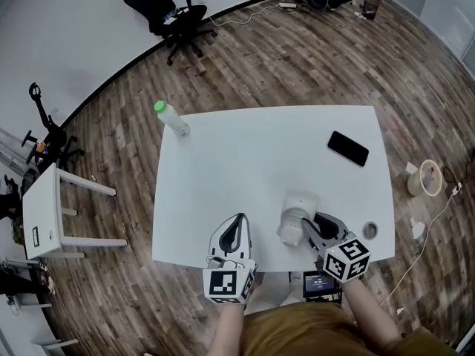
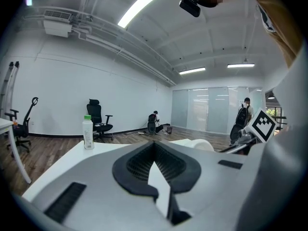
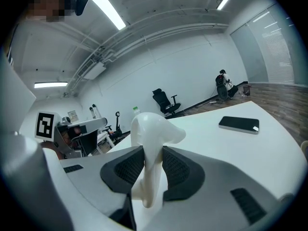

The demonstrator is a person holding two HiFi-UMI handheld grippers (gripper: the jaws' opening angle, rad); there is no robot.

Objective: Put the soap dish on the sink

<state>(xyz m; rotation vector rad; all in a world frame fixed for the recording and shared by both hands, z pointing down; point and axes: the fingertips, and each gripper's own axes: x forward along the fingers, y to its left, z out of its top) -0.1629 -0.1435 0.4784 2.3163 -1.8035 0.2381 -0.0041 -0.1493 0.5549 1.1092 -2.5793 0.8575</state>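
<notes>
A white soap dish (image 1: 291, 225) sits near the table's front edge, held on edge between the pads of my right gripper (image 1: 306, 232), which is shut on it. In the right gripper view the dish (image 3: 150, 129) rises curved and upright between the jaws of that gripper (image 3: 147, 163). Just behind the dish lies a flat white squarish piece (image 1: 301, 199), which may be the small sink; I cannot tell if the two touch. My left gripper (image 1: 237, 223) rests at the front edge to the left, shut with nothing in it (image 2: 155, 170).
A clear bottle with a green cap (image 1: 172, 119) stands at the table's far left corner (image 2: 87, 133). A black phone (image 1: 348, 148) lies at the right (image 3: 239, 123). A small round grey item (image 1: 369, 230) sits by the front right edge. The white table (image 1: 252, 154) stands on wood floor.
</notes>
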